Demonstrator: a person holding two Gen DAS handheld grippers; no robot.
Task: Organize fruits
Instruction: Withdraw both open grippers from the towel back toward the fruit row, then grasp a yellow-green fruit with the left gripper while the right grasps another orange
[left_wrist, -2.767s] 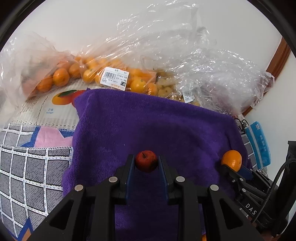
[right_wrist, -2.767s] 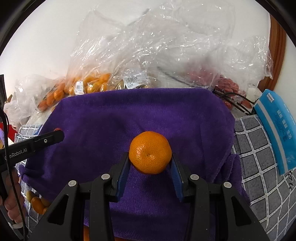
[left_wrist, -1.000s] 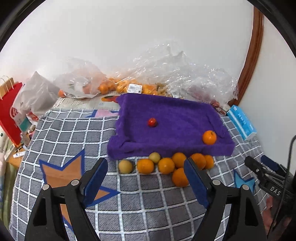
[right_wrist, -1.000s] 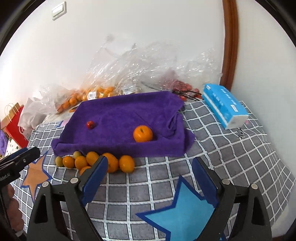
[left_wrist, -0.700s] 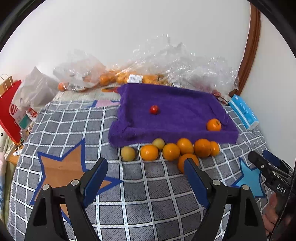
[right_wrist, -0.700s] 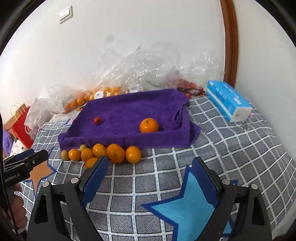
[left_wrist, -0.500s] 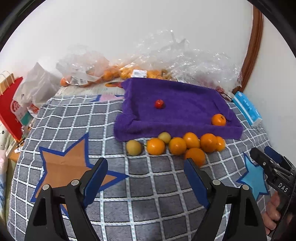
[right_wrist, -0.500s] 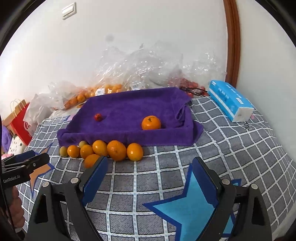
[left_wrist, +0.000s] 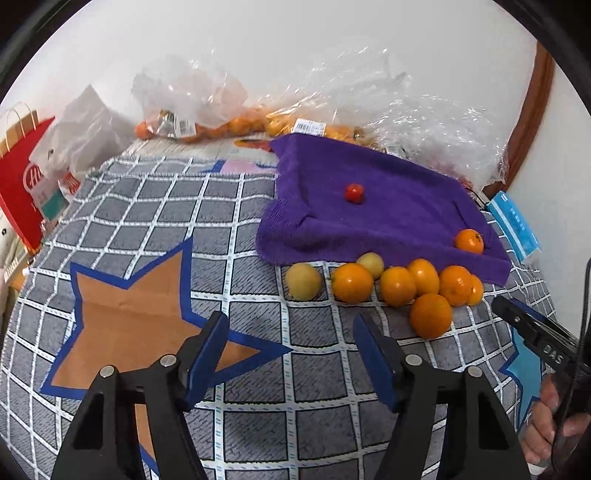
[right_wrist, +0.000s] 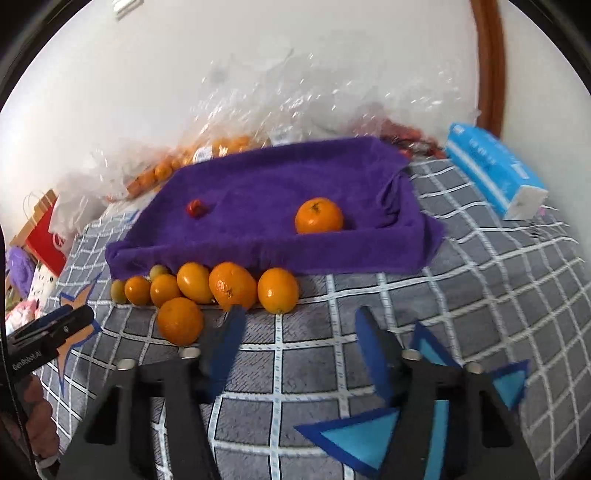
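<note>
1. The left gripper (left_wrist: 290, 334) holds its jaws spread wide with nothing between them, above the checked cover (left_wrist: 155, 206); the star-patterned cloth directly ahead of the jaws lies bare up to the fruit.
2. The right gripper (right_wrist: 297, 326) also has its jaws wide apart and empty; its left pad sits just short of the loose oranges (right_wrist: 232, 284).
3. The loose oranges and two pale yellow fruits (left_wrist: 303, 281) lie in a row ahead of both jaws, pressed against the near edge of the purple towel (left_wrist: 399, 206).
4. On the towel, beyond that row, rest a small red fruit (left_wrist: 354, 192) and one mandarin (right_wrist: 318, 215), well apart.
5. Behind the towel, clear plastic bags (left_wrist: 424, 122) of fruit line the wall; a blue tissue pack (right_wrist: 495, 173) lies ahead and right of the right jaws.
6. Readable writing: "DAS" on the right gripper's body in the left view, "GenRobot.AI" on the left gripper's body in the right view.
</note>
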